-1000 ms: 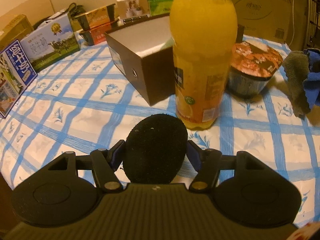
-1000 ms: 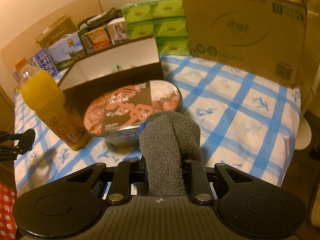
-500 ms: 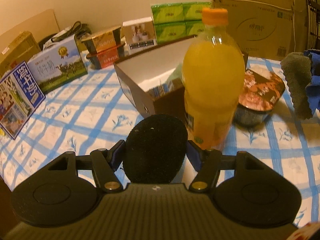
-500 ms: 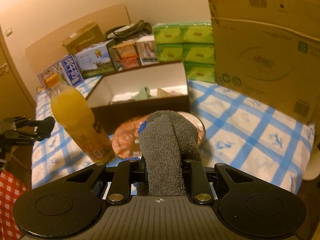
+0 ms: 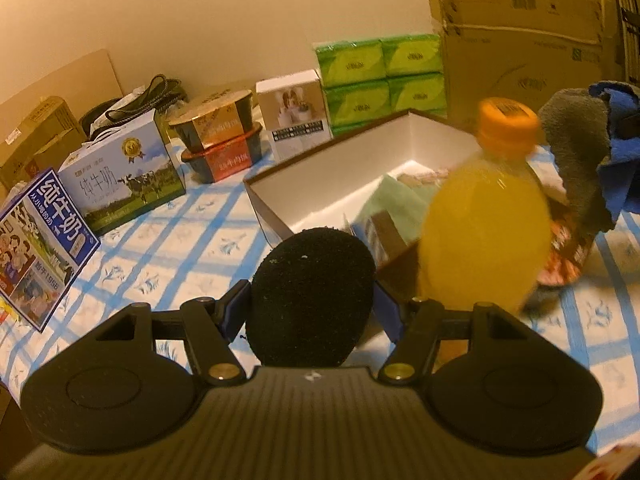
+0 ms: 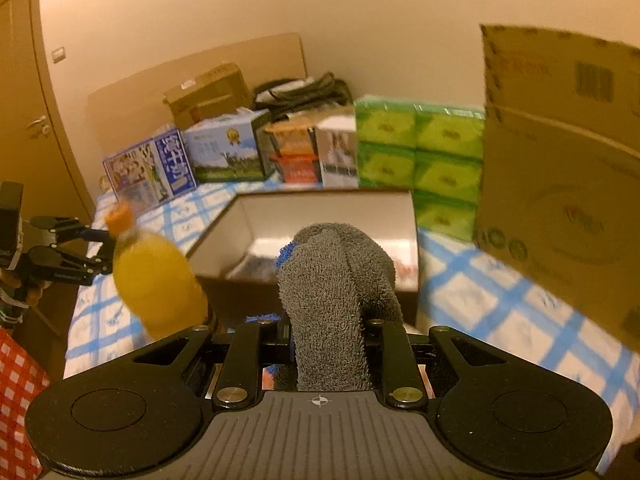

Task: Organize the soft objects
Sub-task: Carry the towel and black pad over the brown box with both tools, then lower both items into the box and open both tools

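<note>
While my left fingers [image 5: 311,300] pinch a black sponge [image 5: 310,296] and my right fingers [image 6: 332,344] pinch a grey towel [image 6: 334,300], either could topple the juice bottle [image 5: 484,216] just beside the open box [image 5: 340,168].

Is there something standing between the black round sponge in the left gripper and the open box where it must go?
Little does. The open box lies just ahead of the black sponge in the left gripper. The orange juice bottle stands to the right of that path, near the box's front corner.
</note>
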A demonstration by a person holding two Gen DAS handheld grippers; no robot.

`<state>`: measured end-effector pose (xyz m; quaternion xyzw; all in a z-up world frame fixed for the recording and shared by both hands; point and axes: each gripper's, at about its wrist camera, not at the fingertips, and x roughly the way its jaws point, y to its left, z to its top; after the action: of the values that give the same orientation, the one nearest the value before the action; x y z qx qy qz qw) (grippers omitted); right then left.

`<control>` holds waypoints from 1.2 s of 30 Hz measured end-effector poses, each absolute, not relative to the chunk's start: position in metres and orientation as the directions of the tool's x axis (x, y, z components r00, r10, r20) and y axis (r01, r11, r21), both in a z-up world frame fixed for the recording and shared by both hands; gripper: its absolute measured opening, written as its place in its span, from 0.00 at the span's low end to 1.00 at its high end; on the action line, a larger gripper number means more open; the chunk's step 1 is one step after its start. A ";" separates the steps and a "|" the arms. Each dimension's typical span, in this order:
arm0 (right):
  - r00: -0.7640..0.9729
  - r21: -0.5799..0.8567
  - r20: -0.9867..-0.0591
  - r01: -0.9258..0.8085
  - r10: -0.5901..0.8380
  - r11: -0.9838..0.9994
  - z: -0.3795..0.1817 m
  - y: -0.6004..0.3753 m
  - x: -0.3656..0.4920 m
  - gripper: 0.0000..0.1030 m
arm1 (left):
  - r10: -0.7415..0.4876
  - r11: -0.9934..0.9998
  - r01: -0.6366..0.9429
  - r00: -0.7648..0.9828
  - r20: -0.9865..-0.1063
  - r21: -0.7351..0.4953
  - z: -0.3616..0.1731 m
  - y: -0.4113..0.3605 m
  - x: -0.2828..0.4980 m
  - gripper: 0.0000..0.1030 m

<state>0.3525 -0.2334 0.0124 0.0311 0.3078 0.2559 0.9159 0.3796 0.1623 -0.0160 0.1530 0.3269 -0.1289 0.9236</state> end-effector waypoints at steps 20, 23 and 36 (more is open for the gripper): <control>0.706 0.153 -0.492 -0.505 0.509 0.849 0.012 -0.178 0.516 0.21 | -0.216 0.895 0.412 0.739 -0.639 0.173 -0.012 0.125 0.509 0.61; 0.686 0.155 -0.531 -0.499 0.498 0.853 -0.006 -0.171 0.538 0.21 | -0.225 0.883 0.436 0.720 -0.656 0.176 -0.020 0.112 0.527 0.61; 0.628 0.169 -0.631 -0.461 0.455 0.871 -0.060 -0.163 0.594 0.21 | -0.224 0.854 0.491 0.644 -0.732 0.170 -0.056 0.078 0.593 0.62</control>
<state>0.5944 -0.1633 -0.0597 -0.0044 0.3487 0.2536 0.9023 0.5931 0.0783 -0.0557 0.1798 0.3710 -0.2012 0.8885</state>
